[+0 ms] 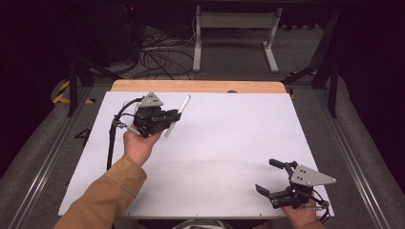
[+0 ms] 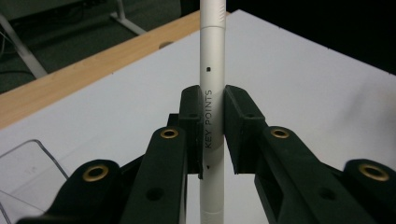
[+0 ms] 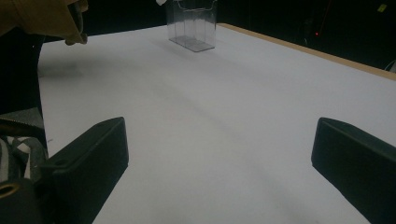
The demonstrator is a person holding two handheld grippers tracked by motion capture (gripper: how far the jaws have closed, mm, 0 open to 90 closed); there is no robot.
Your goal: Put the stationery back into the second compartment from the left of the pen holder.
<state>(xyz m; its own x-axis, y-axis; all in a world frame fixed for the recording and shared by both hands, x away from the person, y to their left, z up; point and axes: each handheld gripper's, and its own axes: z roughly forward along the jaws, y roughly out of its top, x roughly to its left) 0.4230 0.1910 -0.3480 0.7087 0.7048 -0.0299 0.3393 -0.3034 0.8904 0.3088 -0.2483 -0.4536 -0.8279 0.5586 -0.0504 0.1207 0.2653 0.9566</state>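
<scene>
The left tool grips a white pen (tilted) above the table; the right tool gapes.

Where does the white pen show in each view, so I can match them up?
High view: white pen upper left, slanted, clamped in the left gripper.
Left gripper view: centre, upright between the jaws.
Right gripper view: I can't make it out.
Shared landmark: the table's wooden edge.

The pen stood between the left gripper's jaws, above the table; the clear box lay left of that gripper.
</scene>
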